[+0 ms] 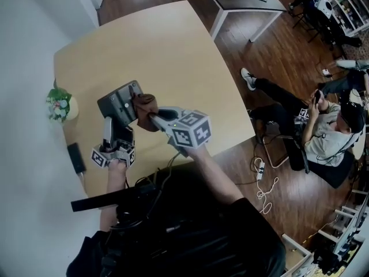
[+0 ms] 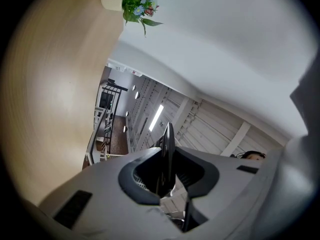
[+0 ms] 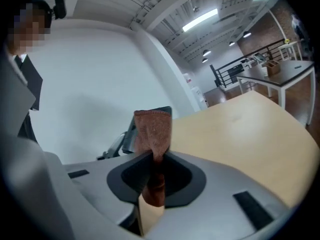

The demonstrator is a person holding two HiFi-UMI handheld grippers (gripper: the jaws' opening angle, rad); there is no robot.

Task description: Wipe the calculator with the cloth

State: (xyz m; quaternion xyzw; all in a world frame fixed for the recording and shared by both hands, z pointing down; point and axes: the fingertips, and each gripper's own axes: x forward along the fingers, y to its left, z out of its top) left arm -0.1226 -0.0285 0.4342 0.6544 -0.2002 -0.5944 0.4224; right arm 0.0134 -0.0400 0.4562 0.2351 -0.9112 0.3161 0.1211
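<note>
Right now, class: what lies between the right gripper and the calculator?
The brown cloth, clamped in the right gripper, reaches the calculator; the head view shows it.

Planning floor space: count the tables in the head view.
2. The light table fills the middle left; the dark table stands beyond it at the top edge. Clutter at the right edge may hide more.

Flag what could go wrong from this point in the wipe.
1. The left gripper pinches the calculator by a thin edge, above the table; a push from the cloth may twist it loose.
2. The right gripper holds the cloth in a narrow bunch, so its jaw tips may scrape the calculator.
</note>
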